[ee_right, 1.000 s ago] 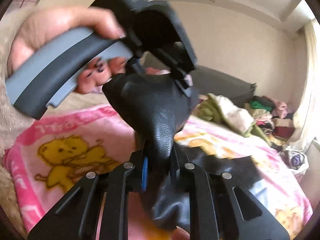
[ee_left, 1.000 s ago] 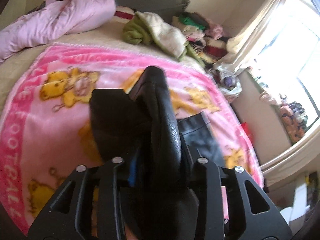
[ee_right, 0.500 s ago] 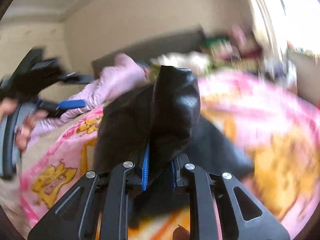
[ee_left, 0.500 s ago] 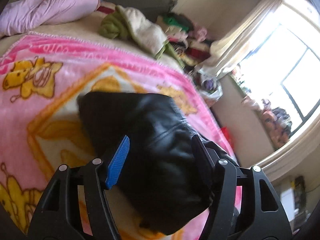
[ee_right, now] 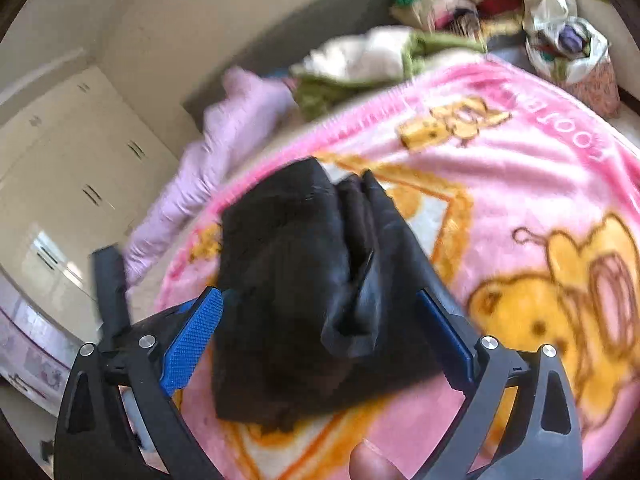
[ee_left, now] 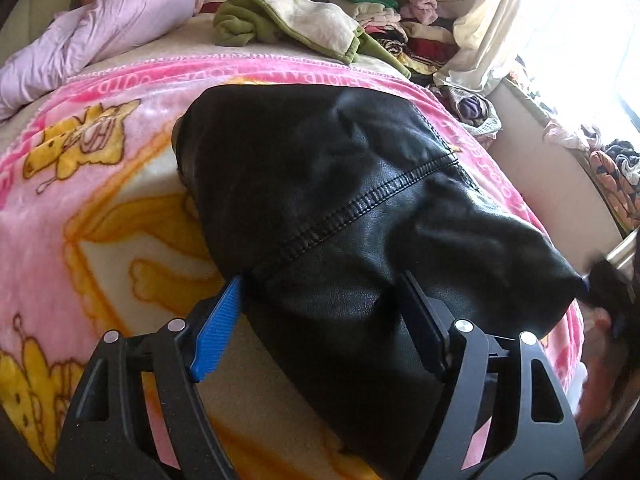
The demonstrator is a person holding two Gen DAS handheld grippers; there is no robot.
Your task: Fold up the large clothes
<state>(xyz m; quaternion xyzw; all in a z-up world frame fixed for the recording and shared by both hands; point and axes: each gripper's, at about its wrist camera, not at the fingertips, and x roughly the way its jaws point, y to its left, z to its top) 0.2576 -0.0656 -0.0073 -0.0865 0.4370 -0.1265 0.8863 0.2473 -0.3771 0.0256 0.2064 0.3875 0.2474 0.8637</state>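
A black leather garment (ee_left: 340,208) lies folded in a thick bundle on the pink cartoon blanket (ee_left: 100,160). My left gripper (ee_left: 320,320) hangs just over its near end. Its jaws are opening, and the leather sits between them, with the blue pad (ee_left: 216,332) at its edge. In the right wrist view the same garment (ee_right: 304,300) rests on the blanket (ee_right: 540,184). My right gripper (ee_right: 320,336) is straddling it, jaws opening wide, and neither pad presses on the cloth. A fingertip (ee_right: 372,460) shows at the bottom edge.
A lilac quilted jacket (ee_left: 104,28) and a green and cream garment (ee_left: 288,20) lie at the bed's far side. Stacked clothes (ee_left: 400,28) sit by the curtain (ee_left: 500,32) and window. A bag (ee_right: 568,52) stands off the blanket's corner. White wardrobe doors (ee_right: 80,168) are beyond the bed.
Both grippers held the black garment up in the air, shut on it. It has come down onto the blanket. Both jaws have spread, and the right gripper swung round and rolled.
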